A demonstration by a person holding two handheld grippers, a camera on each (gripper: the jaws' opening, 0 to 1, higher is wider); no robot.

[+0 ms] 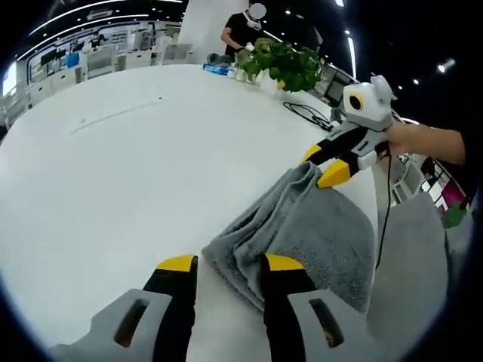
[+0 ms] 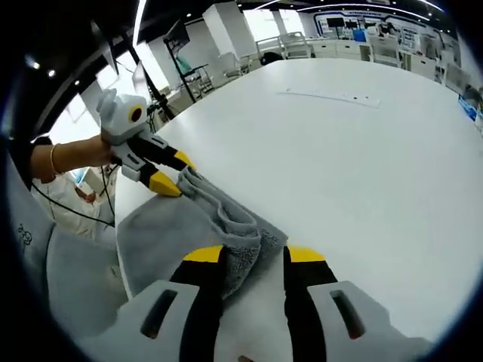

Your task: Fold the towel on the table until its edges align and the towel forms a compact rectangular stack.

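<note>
1. Towel [image 1: 302, 226]: grey terry, thick and nubbly, bunched into soft folds; it lies at the near edge of the white table [image 1: 136, 151], part of it hanging over the rim.
2. In the left gripper view I see my left gripper [image 1: 230, 264] at 6 o'clock, yellow-tipped black jaws apart, one towel corner between them; I cannot tell whether they pinch it.
3. My right gripper [image 1: 326, 164] sits at 2 o'clock in that view, its yellow tips closed on the far towel corner, a hand [image 1: 404, 137] behind it.
4. In the right gripper view the same right gripper [image 2: 254, 255] has a fold of towel [image 2: 226, 226] between its jaws; the left gripper [image 2: 175, 175] at 10 o'clock touches the other end.
5. The tabletop is smooth, matte and round-edged.
6. A leafy green plant [image 1: 285, 64] stands at the table's far side at 1 o'clock, a black cable [image 1: 309, 113] beside it, and a person [image 1: 243, 30] behind.
7. A grey padded chair [image 2: 75, 279] sits off the table edge, under the hanging cloth.
8. The towel's long axis runs from one gripper to the other, along the table edge.
</note>
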